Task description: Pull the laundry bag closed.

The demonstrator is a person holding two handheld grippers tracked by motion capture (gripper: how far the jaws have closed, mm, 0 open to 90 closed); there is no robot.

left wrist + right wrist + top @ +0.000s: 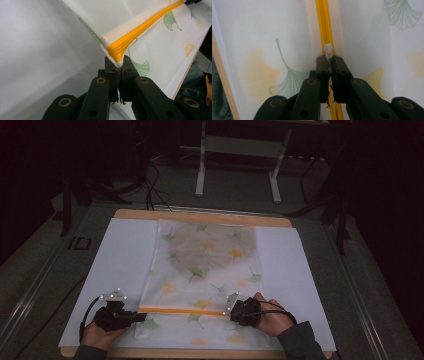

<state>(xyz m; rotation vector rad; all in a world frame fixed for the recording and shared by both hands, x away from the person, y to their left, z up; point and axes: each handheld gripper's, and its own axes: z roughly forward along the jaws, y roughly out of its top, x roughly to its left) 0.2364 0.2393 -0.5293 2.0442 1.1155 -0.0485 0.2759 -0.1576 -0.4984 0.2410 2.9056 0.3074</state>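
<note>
Your left gripper sits at the near left of the desk, its fingers pressed fully together on the left end of the orange zipper of the mesh bag. In the left gripper view, that zipper end comes right down into the closed fingers, and the bag's corner is lifted off the white sheet there, with the mesh curving up and away from the tips.

Your right gripper is at the other end of the zipper line, near the middle of the desk's front edge. Its fingers are also shut tight, and the right gripper view shows the small white zipper pull sticking out just above the tips, pinched between them, with the orange zipper running straight away from it.

The bag itself lies flat on the white sheet in the middle of the desk, printed with green and yellow ginkgo leaves. The zipper runs across its near part, stretched between your two grippers. Something darker shows through the mesh in the far half of the bag, though you cannot tell what it is. Both your hands rest low by the desk's near edge.
</note>
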